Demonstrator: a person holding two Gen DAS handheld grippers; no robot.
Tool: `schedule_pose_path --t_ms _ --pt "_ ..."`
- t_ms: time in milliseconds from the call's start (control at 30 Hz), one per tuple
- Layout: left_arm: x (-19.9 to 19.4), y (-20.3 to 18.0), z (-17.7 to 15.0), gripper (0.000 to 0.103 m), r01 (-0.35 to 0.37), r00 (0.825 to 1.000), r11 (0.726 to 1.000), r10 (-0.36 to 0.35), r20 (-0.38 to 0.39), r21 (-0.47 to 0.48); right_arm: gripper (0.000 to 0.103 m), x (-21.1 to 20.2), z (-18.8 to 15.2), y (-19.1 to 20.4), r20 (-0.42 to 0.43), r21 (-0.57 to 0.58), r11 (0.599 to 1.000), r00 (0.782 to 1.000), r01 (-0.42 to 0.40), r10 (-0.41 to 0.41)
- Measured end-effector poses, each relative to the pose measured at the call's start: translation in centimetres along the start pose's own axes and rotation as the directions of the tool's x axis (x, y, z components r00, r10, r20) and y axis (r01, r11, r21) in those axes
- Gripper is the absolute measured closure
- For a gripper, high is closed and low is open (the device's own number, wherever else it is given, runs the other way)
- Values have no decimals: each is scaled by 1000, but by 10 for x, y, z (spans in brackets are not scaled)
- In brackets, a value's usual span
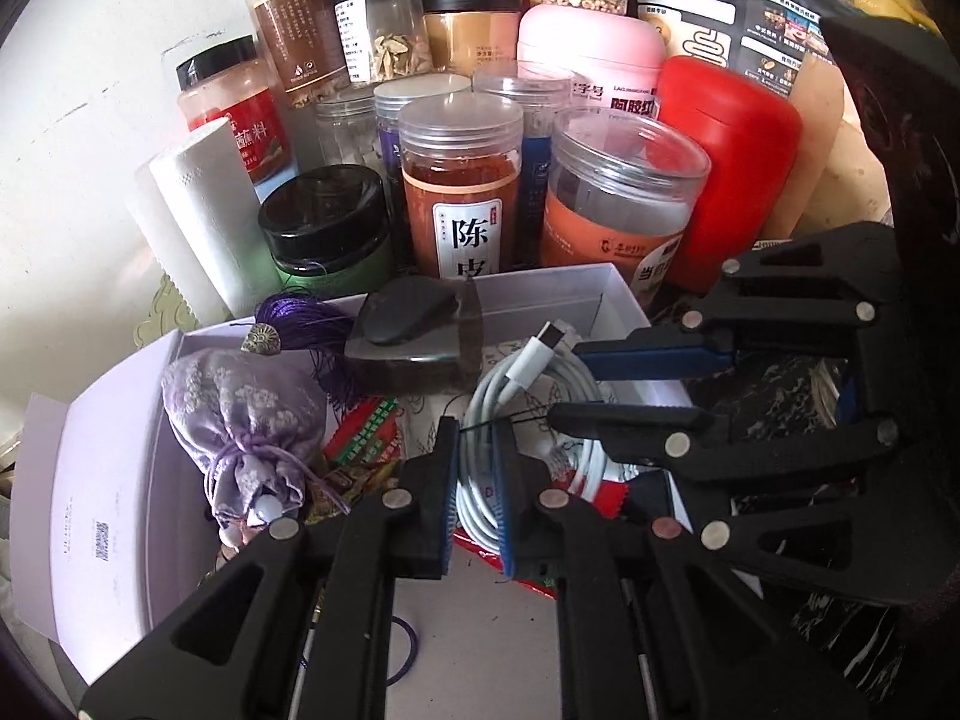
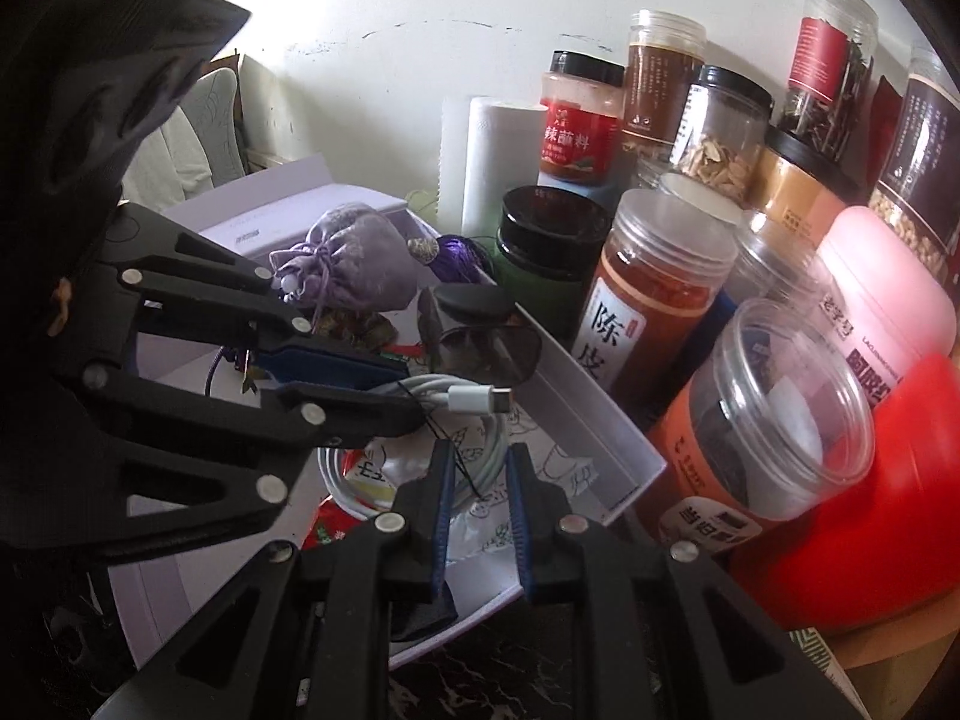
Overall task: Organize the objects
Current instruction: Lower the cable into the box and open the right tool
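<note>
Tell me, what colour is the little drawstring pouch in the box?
Light purple, with a pale flower pattern. The pouch shows best in the left wrist view.

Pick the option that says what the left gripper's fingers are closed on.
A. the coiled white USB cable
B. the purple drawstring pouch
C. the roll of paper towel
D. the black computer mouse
A: in the left wrist view the left gripper has its fingers pressed on the coiled white USB cable, while the purple pouch and black mouse lie untouched in the white box.
</note>
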State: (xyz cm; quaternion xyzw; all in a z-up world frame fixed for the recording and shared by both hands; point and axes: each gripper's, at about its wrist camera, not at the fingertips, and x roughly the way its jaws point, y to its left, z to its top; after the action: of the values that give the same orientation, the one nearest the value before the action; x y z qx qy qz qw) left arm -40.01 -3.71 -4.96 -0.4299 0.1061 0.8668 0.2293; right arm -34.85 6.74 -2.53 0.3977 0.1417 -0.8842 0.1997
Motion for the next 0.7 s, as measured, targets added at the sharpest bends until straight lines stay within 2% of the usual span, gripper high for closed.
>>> schedule_pose_path --t_ms 500,567,633,700 --pt "-5 4 -4 92 5 1000 1000 -5 17 -29 84 3 -2 -5 5 14 1000 1000 -1 1" --pt "-7 5 -6 91 -5 1000 999 6 20 -39 80 2 -1 -2 6 6 1000 1000 -2 2" --pt "-9 7 -7 90 -15 1000 998 16 16 -58 69 1 0 1 5 -5 1000 1000 0 0" --pt "-12 8 -8 86 -34 999 997 35 12 -71 67 -2 0 5 12 -14 1000 1000 12 -12"
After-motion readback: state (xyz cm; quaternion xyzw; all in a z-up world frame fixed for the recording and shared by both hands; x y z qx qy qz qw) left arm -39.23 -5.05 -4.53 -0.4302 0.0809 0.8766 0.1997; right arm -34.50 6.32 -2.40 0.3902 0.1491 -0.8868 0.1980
